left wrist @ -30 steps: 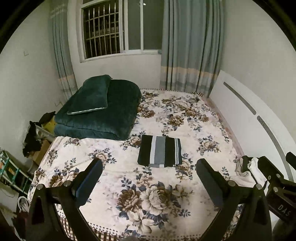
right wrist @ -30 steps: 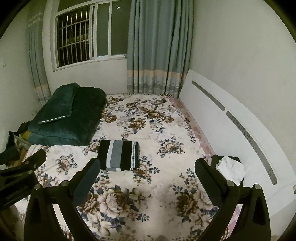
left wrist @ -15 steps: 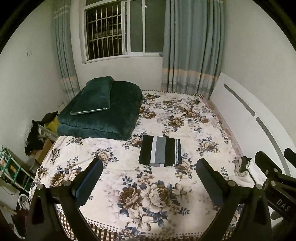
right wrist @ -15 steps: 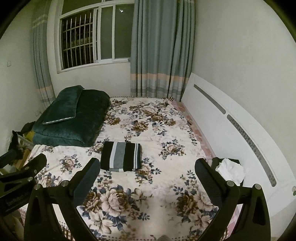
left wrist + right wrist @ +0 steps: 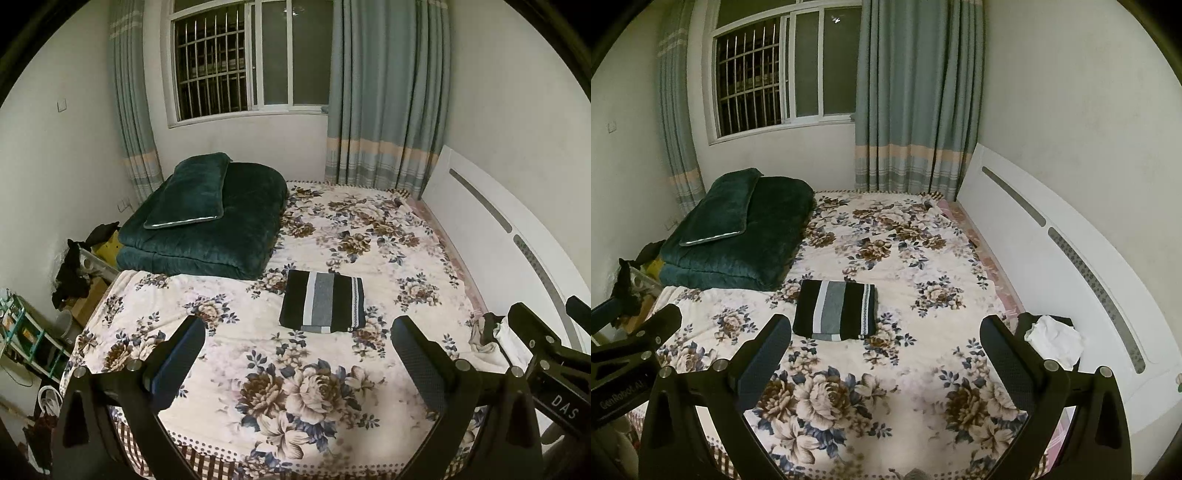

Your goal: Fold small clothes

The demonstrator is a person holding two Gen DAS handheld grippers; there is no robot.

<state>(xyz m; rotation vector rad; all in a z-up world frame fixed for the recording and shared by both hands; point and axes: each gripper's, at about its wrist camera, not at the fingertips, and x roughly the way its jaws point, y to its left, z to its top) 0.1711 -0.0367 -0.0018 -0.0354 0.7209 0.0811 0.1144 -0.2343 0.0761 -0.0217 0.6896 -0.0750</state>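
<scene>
A folded black, grey and white striped garment [image 5: 322, 301] lies flat on the floral bedspread [image 5: 295, 387], mid-bed; it also shows in the right wrist view [image 5: 835, 309]. A small pile of white and dark clothes [image 5: 1054, 339] sits at the bed's right edge by the headboard, also in the left wrist view [image 5: 496, 338]. My left gripper [image 5: 297, 354] is open and empty, held above the bed's near edge, short of the folded garment. My right gripper [image 5: 886, 354] is open and empty, to the right of the left one, which shows at its left [image 5: 631, 354].
A folded dark green quilt with a pillow [image 5: 207, 218] fills the far left of the bed. A white headboard [image 5: 1052, 258] runs along the right. Curtains and a barred window [image 5: 251, 59] are behind. Clutter and a shelf [image 5: 33, 332] stand on the floor left.
Both grippers have pulled back and risen a little from the bed, so more of the room shows. Both stay open and empty. The folded garment has not moved.
</scene>
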